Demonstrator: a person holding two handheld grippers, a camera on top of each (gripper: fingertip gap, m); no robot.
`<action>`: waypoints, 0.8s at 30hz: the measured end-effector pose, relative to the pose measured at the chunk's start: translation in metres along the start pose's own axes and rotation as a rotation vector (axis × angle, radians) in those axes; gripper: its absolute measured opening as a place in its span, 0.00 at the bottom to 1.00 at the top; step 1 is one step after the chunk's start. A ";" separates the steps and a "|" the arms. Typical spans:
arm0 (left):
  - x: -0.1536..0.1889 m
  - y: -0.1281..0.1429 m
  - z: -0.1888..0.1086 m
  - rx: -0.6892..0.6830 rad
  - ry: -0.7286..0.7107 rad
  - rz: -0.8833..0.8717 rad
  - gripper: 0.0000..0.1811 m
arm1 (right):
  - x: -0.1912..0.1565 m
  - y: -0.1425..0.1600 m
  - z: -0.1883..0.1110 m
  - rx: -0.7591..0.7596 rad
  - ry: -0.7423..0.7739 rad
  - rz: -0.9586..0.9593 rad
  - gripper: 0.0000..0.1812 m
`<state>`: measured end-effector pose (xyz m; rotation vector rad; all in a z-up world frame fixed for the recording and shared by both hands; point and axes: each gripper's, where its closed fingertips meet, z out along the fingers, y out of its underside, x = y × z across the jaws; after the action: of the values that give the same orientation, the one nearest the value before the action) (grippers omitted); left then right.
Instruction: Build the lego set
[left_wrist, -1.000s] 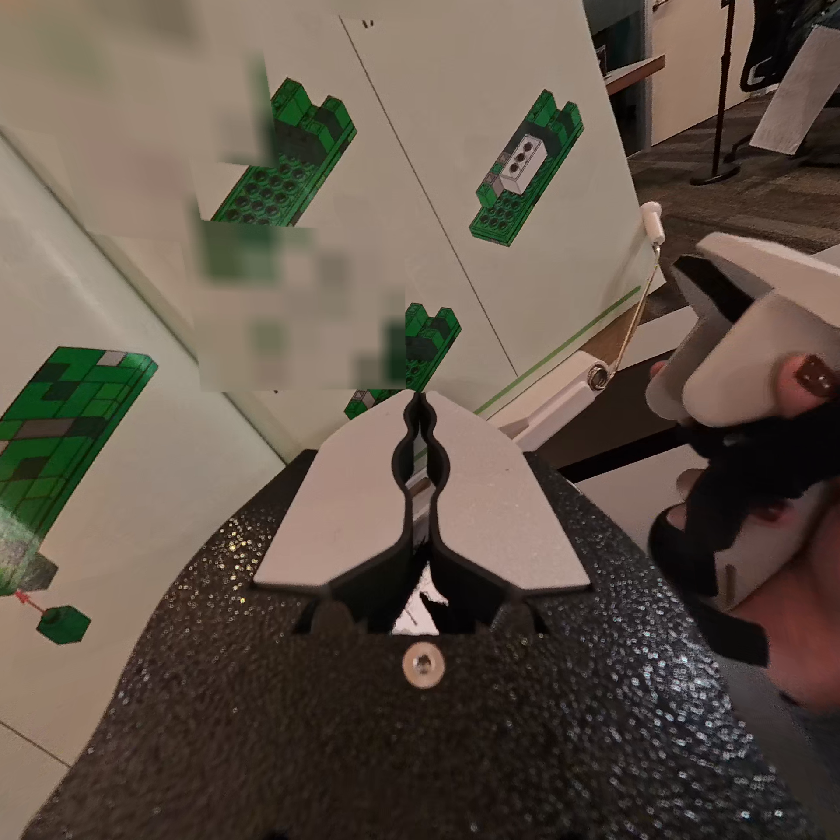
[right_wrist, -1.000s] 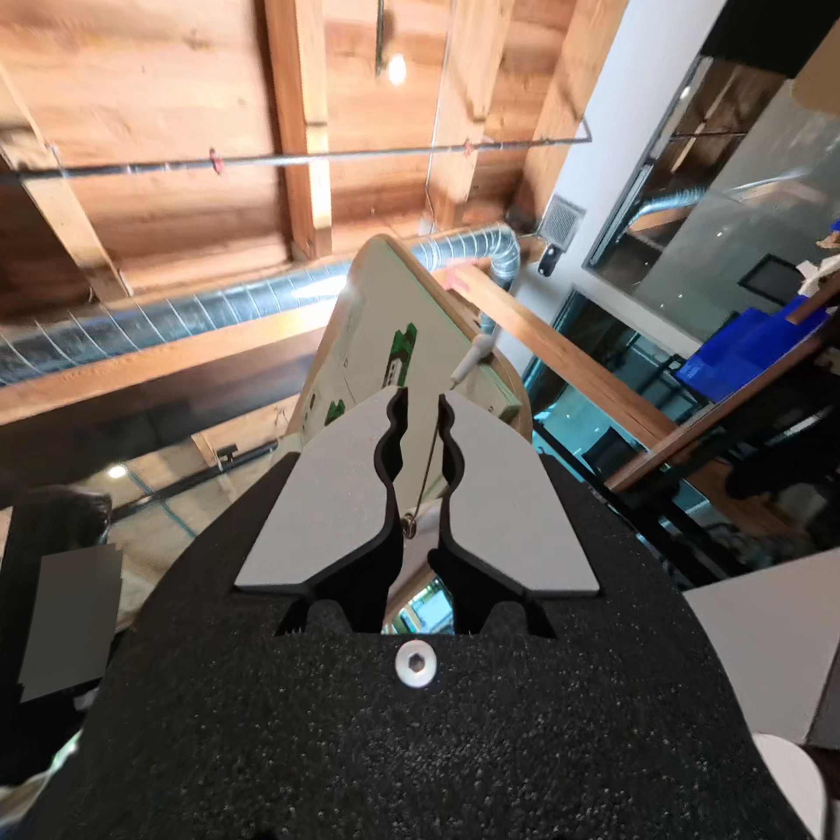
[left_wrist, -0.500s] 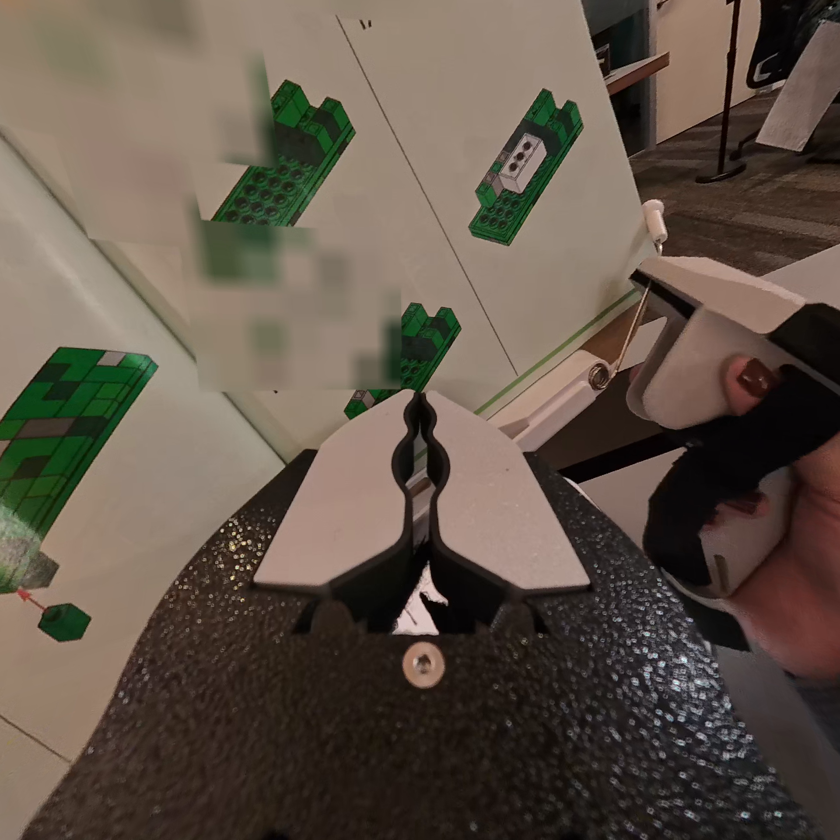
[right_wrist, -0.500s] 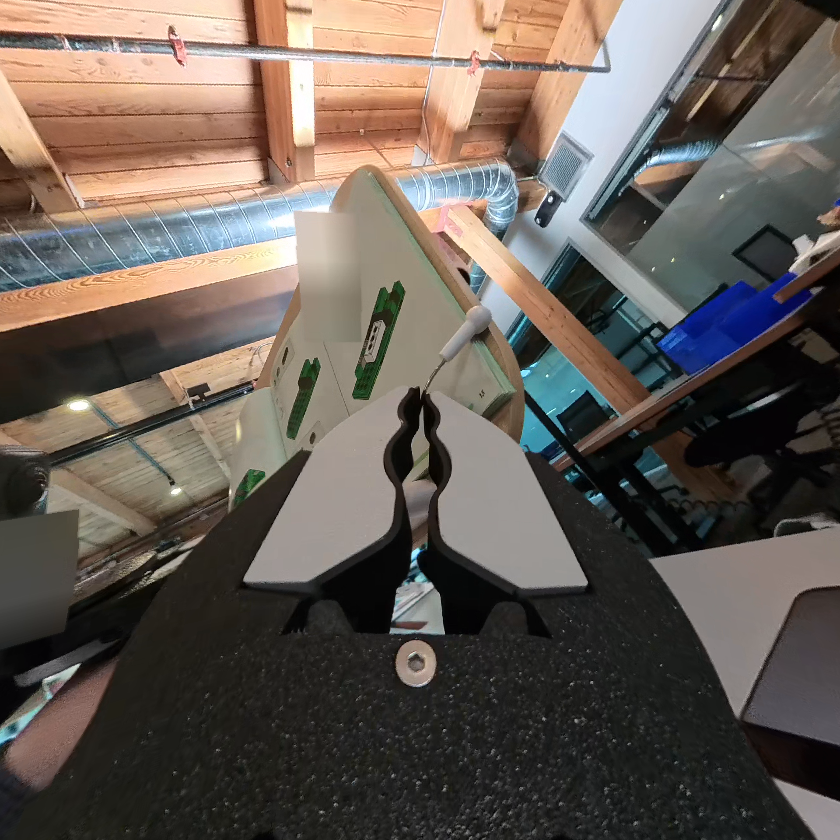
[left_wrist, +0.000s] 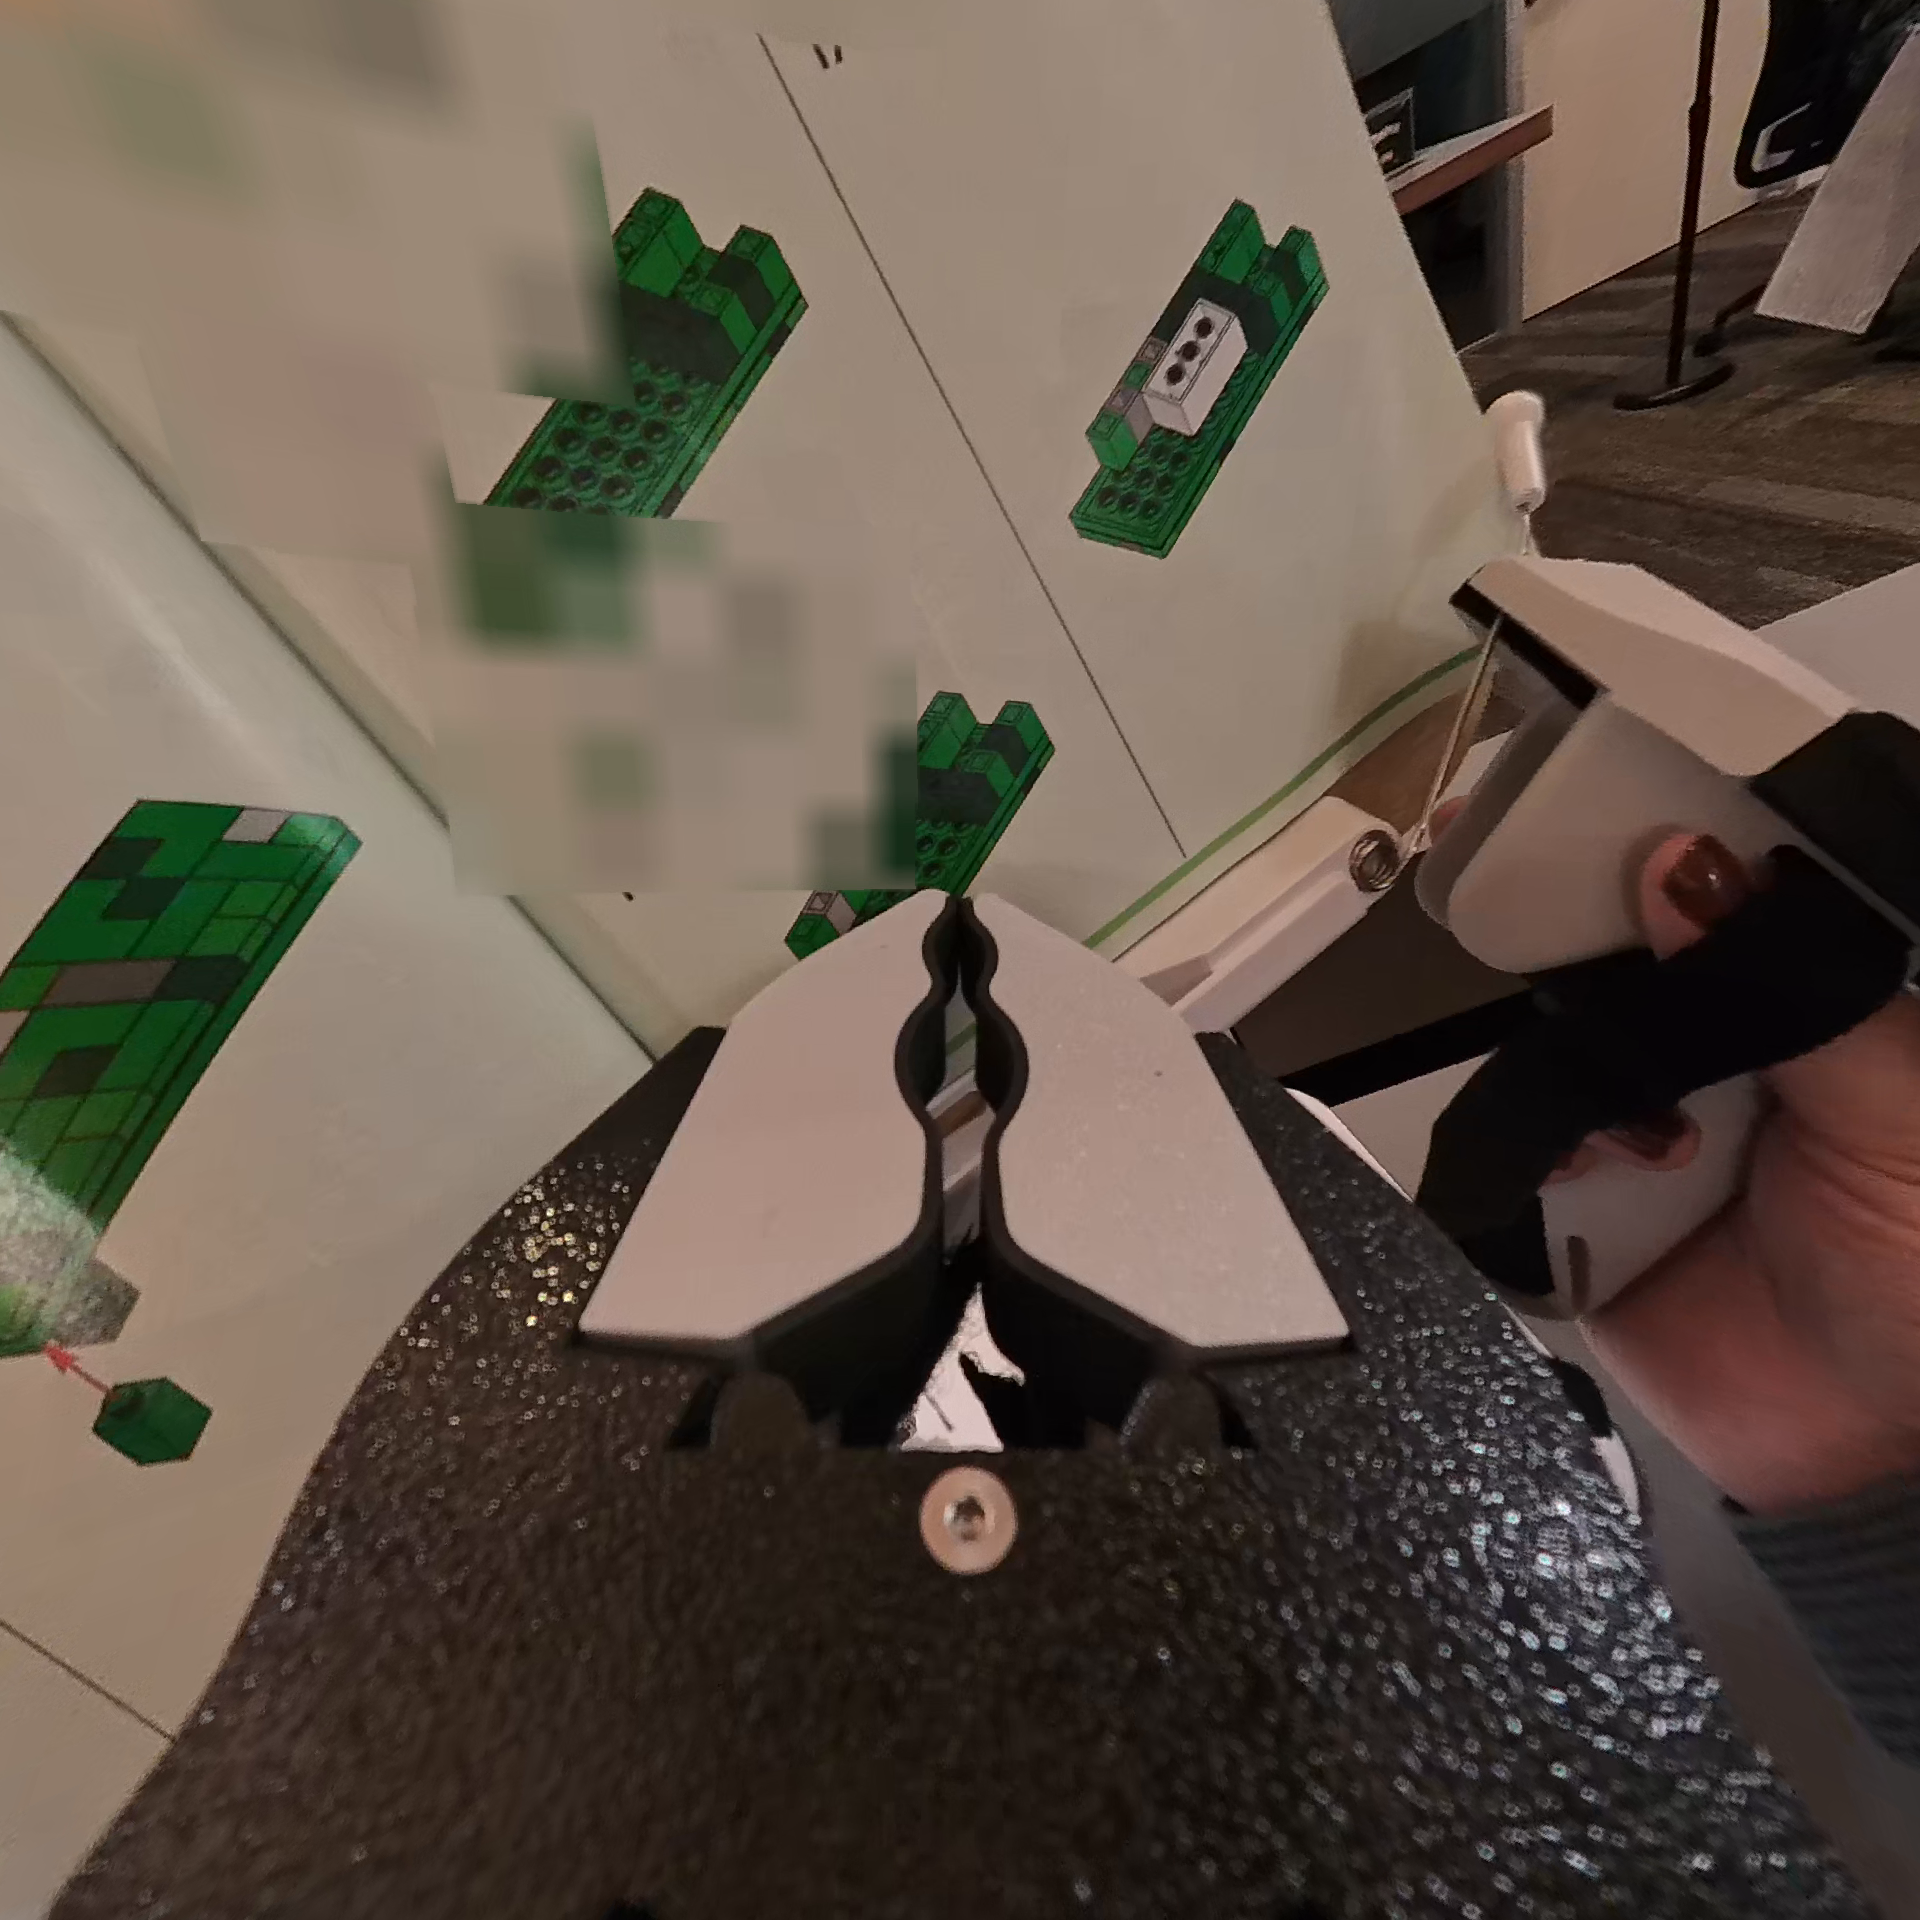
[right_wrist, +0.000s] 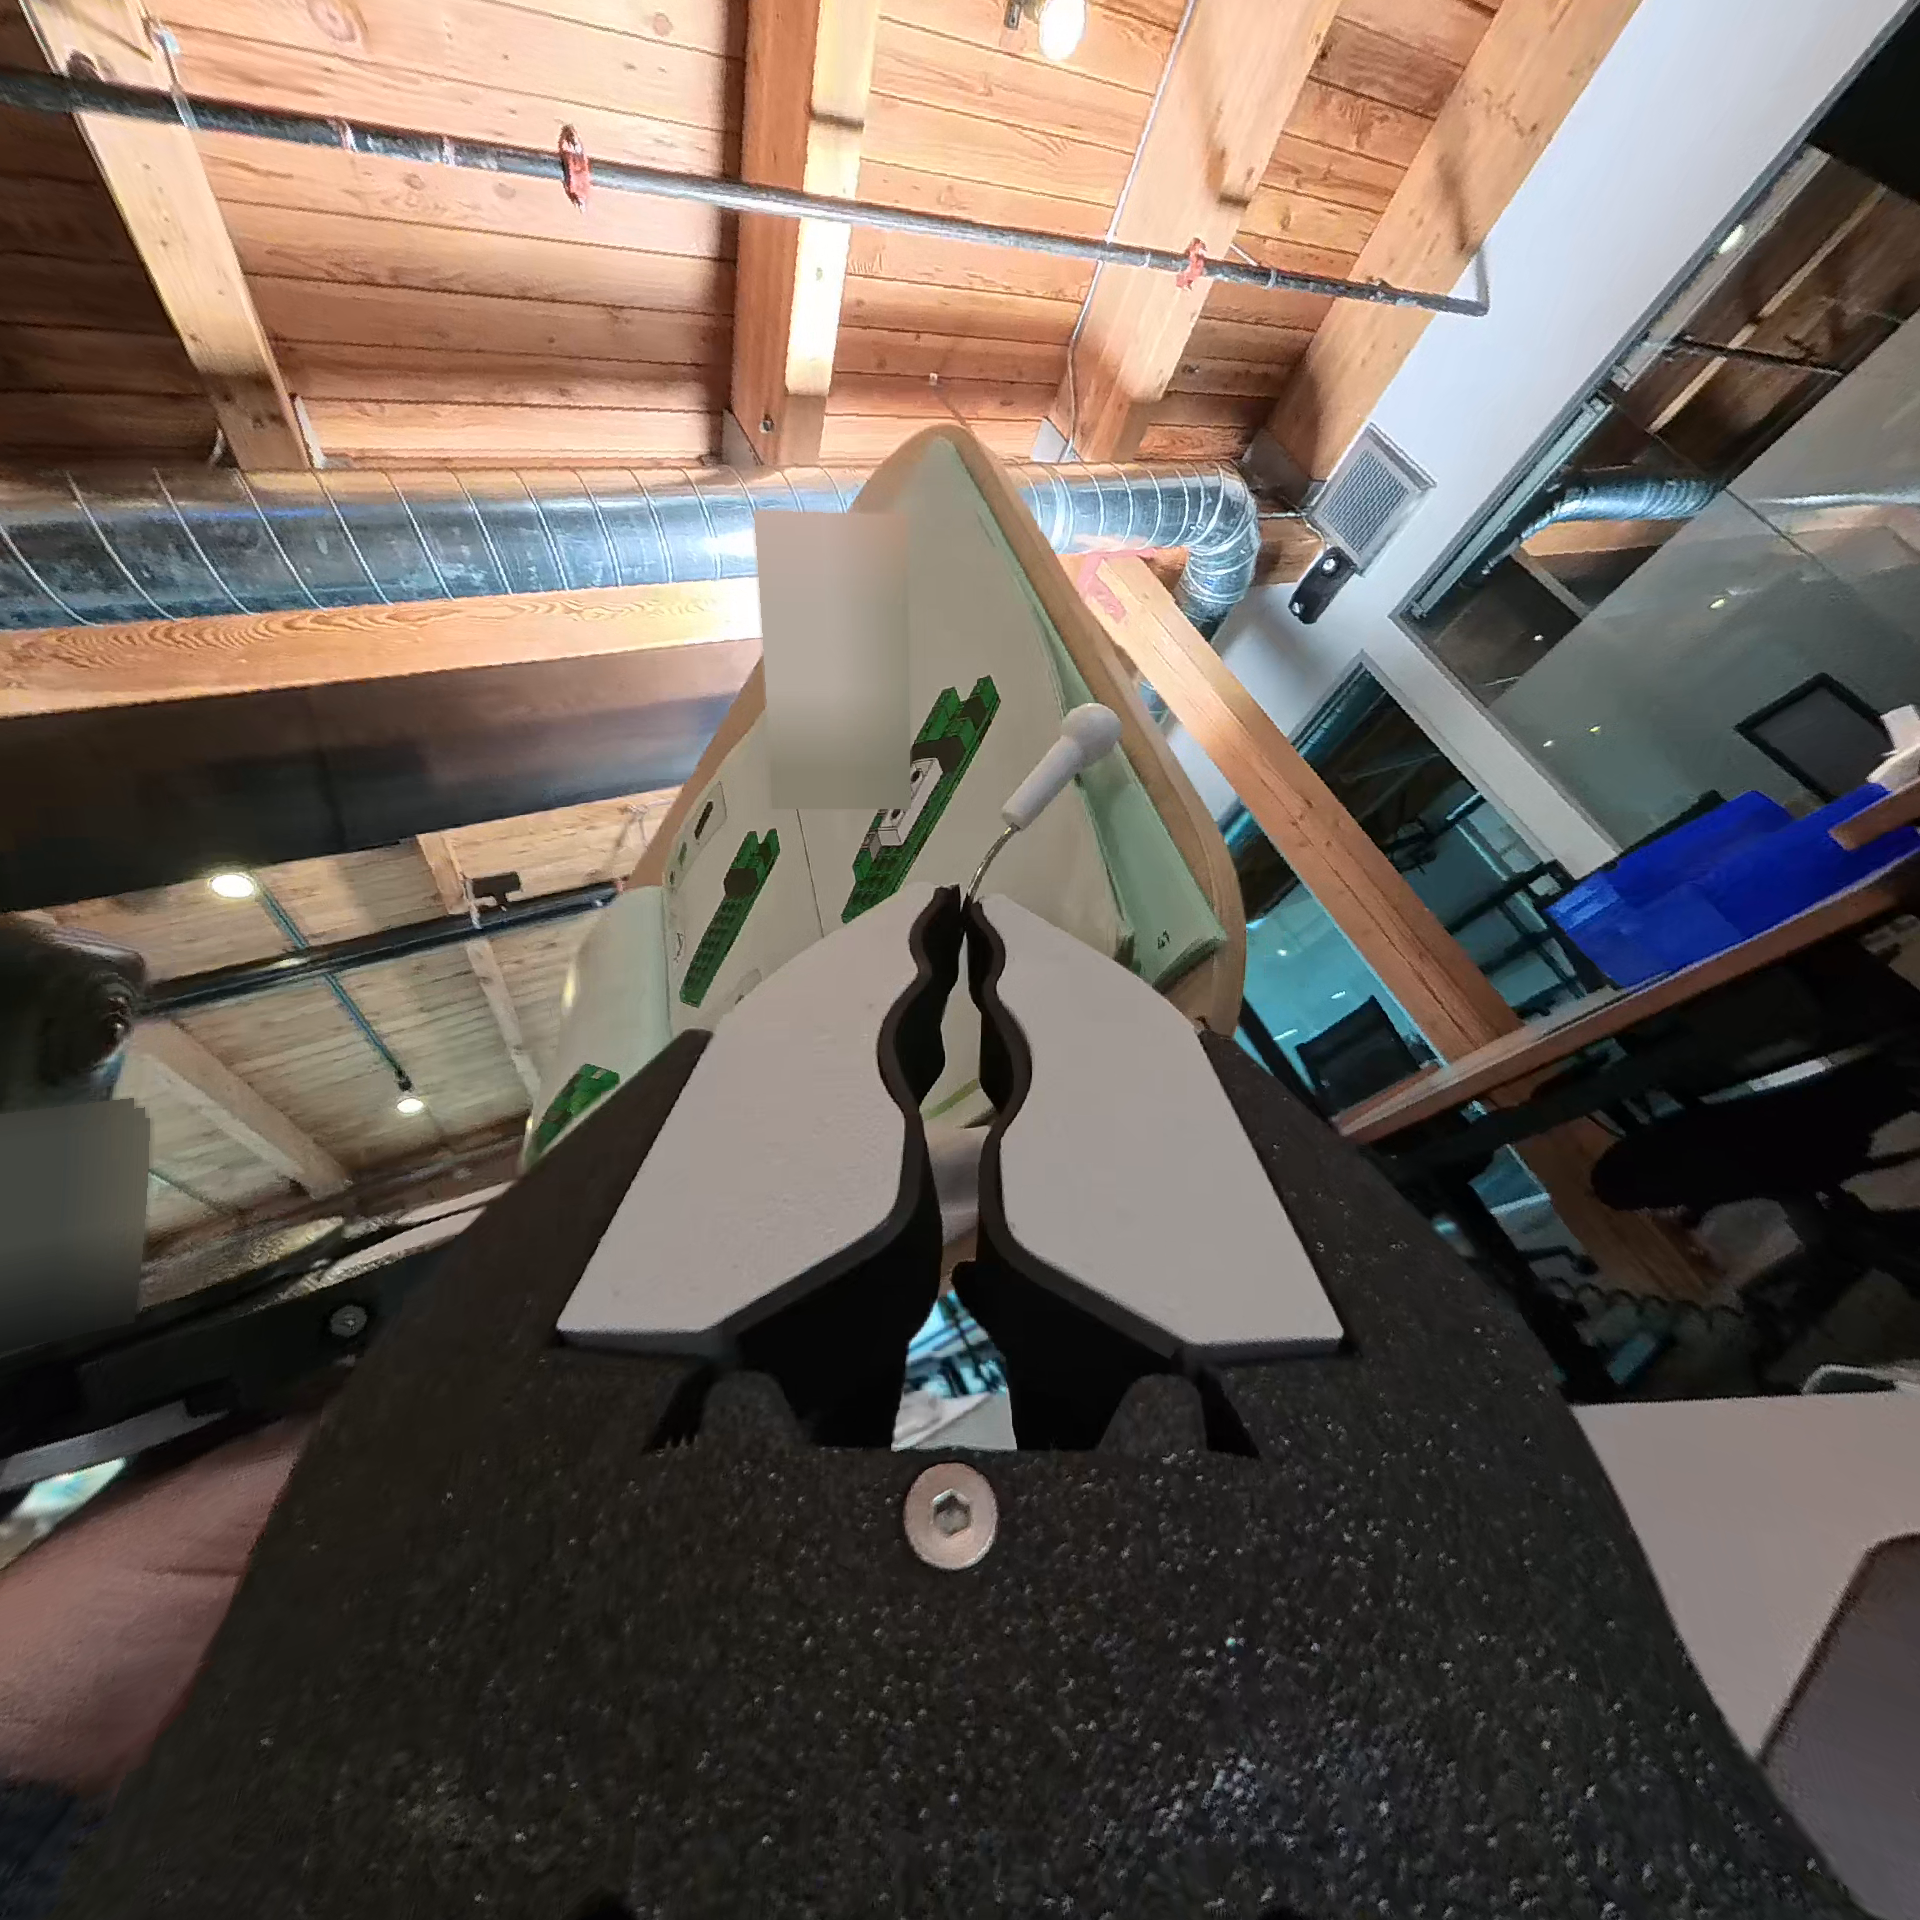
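The open lego instruction booklet (left_wrist: 1039, 260), with pictures of green brick builds, leans on a wooden stand (right_wrist: 1174, 790). A wire page holder with a white tip (left_wrist: 1515, 431) rises from a spring at the stand's lower right corner. My right gripper (right_wrist: 961, 904) is shut on this wire just below the white tip (right_wrist: 1060, 764). It also shows in the left wrist view (left_wrist: 1486, 639), pinching the wire. My left gripper (left_wrist: 958, 914) is shut, its tips close to the booklet's bottom edge. No loose bricks are in view.
A hand (left_wrist: 1766, 1299) holds the right gripper at the right. A white table (right_wrist: 1766, 1507) lies lower right. Blue bins (right_wrist: 1714, 883) stand on a far desk. A pole stand (left_wrist: 1673, 384) is on the carpet behind the booklet. There is about 11 centimeters between the tips of the two grippers.
My right gripper went from open to shut and moved in toward the booklet's right edge, taking hold of the wire page holder. My left gripper has stayed shut in place.
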<state>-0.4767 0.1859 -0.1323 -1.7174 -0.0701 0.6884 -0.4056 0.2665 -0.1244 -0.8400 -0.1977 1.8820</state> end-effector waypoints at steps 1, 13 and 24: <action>0.000 0.000 0.000 0.000 0.000 0.000 0.00 | 0.001 0.000 0.001 0.003 -0.006 0.025 0.00; 0.001 0.000 0.000 0.001 -0.005 -0.004 0.00 | 0.005 -0.006 0.005 -0.007 -0.061 0.184 0.01; 0.002 0.000 0.000 -0.008 -0.034 0.024 0.00 | -0.003 -0.010 0.005 0.104 -0.182 0.260 0.01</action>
<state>-0.4752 0.1864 -0.1326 -1.7173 -0.0758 0.7362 -0.4006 0.2698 -0.1148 -0.6471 -0.1046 2.1952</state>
